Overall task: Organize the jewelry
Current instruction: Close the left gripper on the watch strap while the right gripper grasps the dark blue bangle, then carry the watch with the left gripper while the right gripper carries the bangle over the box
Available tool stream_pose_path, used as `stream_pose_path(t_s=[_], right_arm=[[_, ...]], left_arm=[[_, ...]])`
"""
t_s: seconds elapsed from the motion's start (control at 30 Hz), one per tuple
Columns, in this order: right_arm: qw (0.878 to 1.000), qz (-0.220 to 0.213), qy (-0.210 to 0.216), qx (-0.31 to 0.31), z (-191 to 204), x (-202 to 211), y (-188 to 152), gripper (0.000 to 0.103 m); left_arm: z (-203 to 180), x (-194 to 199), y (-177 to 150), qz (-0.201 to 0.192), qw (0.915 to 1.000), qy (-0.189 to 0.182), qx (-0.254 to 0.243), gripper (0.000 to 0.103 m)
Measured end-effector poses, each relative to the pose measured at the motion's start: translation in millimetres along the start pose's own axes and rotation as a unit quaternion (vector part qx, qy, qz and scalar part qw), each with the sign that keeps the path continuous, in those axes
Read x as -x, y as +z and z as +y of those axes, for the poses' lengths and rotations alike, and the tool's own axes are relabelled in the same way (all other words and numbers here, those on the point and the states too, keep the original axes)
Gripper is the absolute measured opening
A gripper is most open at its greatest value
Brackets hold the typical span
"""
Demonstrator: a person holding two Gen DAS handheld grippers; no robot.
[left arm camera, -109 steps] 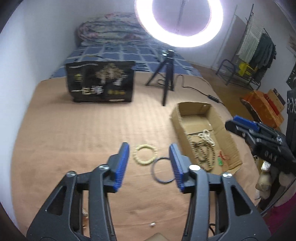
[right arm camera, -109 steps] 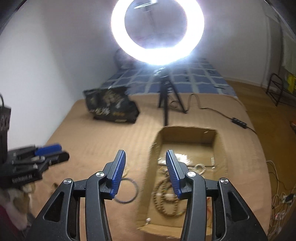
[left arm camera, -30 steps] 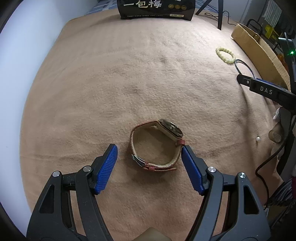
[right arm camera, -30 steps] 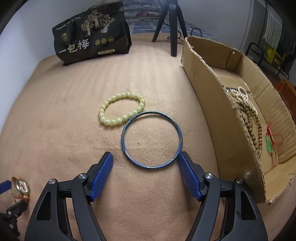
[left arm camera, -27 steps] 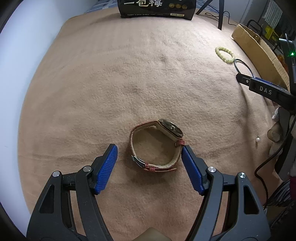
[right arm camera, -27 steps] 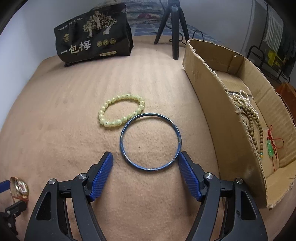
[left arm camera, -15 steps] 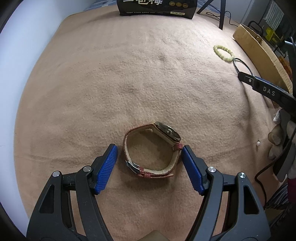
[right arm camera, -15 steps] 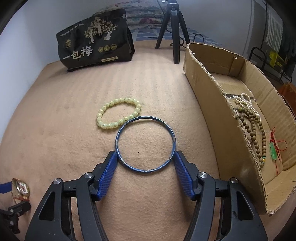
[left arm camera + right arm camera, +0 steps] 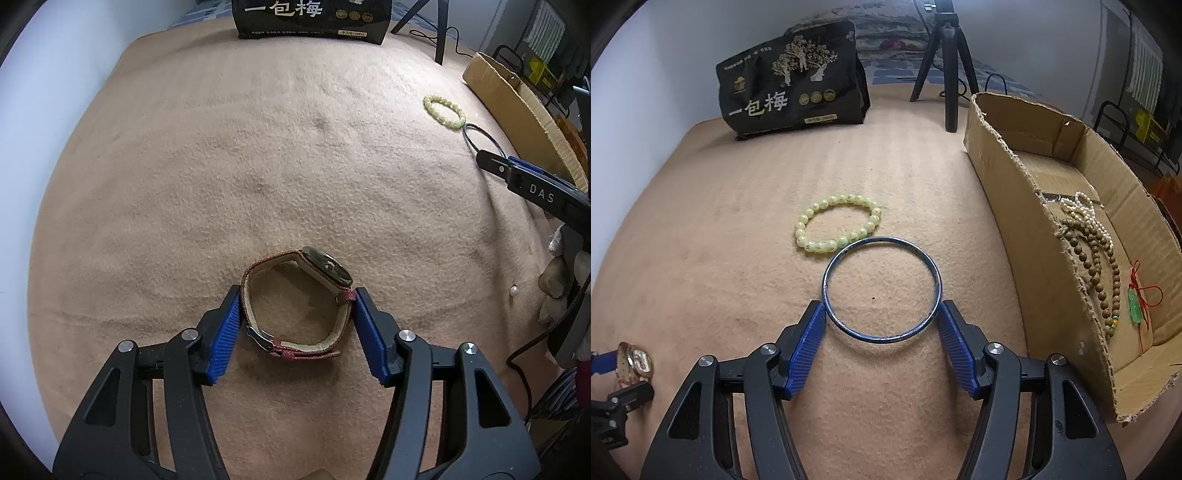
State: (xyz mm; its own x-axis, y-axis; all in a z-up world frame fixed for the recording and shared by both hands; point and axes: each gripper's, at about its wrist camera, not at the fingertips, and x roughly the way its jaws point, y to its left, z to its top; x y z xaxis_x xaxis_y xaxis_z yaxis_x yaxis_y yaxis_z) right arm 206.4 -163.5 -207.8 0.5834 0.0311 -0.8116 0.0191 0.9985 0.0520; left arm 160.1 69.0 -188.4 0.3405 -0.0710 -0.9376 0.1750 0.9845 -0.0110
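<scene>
A wristwatch (image 9: 300, 302) with a red strap lies on the tan blanket. My left gripper (image 9: 297, 325) has closed on it, both blue pads touching the strap. The watch also shows in the right wrist view (image 9: 634, 363) at far left. A thin blue bangle (image 9: 881, 290) lies flat on the blanket. My right gripper (image 9: 881, 332) has closed on its two sides. A pale green bead bracelet (image 9: 836, 223) lies just beyond the bangle; it also shows in the left wrist view (image 9: 444, 110). A cardboard box (image 9: 1008, 166) on the right holds bead necklaces (image 9: 1089, 243).
A black snack bag (image 9: 792, 88) stands at the far side of the blanket. A black tripod (image 9: 947, 55) stands next to the box. A small pearl (image 9: 512, 291) lies near the blanket's right edge. The right gripper's arm (image 9: 532, 188) shows in the left wrist view.
Both grippers have narrowed. The left pads have come in onto the watch strap. The right pads have come in onto the bangle's sides.
</scene>
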Motion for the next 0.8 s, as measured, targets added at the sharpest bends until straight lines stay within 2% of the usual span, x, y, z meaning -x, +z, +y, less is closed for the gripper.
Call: stream_pose_path(t_s=[0.37,0.4,0.43,0.47,0.57,0.73,0.77,0.8], right_arm=[[1.0,-0.013,0.012,0.009,-1.3,15.1,-3.9,0.059],[1.0,-0.013,0.013,0.011,-0.7,16.4,-4.3,0.042],[1.0,-0.012,0.017,0.013,-0.2,17.8,-4.5,0.015],[0.999,-0.002,0.028,0.016,0.4,16.9,-4.3,0.005],[0.999,0.02,0.022,0.032,1.2,7.1,-6.0,0.004],[0.997,0.042,0.063,-0.029,-18.3,-1.9,-9.7,0.006],[0.997,0.044,0.06,-0.03,-19.2,-2.9,-8.3,0.011],[0.997,0.043,0.06,-0.029,-19.1,-3.1,-7.2,0.023]], left_arm=[[-7.3,18.0,2.1,-0.031,0.9994,0.007,-0.009,0.059],[-6.5,21.6,1.1,-0.034,0.9994,0.006,-0.009,0.059],[-8.2,22.7,2.2,-0.035,0.9993,0.005,-0.01,0.059],[-8.1,23.9,1.9,-0.037,0.9993,0.004,-0.01,0.059],[-14.1,26.3,3.6,-0.039,0.9991,0.004,-0.016,0.059],[-22.0,32.8,6.2,-0.049,0.9985,0.0,-0.022,0.059],[-22.3,34.9,6.9,-0.052,0.9984,-0.002,-0.021,0.059],[-21.8,36.0,7.6,-0.054,0.9984,-0.004,-0.019,0.059]])
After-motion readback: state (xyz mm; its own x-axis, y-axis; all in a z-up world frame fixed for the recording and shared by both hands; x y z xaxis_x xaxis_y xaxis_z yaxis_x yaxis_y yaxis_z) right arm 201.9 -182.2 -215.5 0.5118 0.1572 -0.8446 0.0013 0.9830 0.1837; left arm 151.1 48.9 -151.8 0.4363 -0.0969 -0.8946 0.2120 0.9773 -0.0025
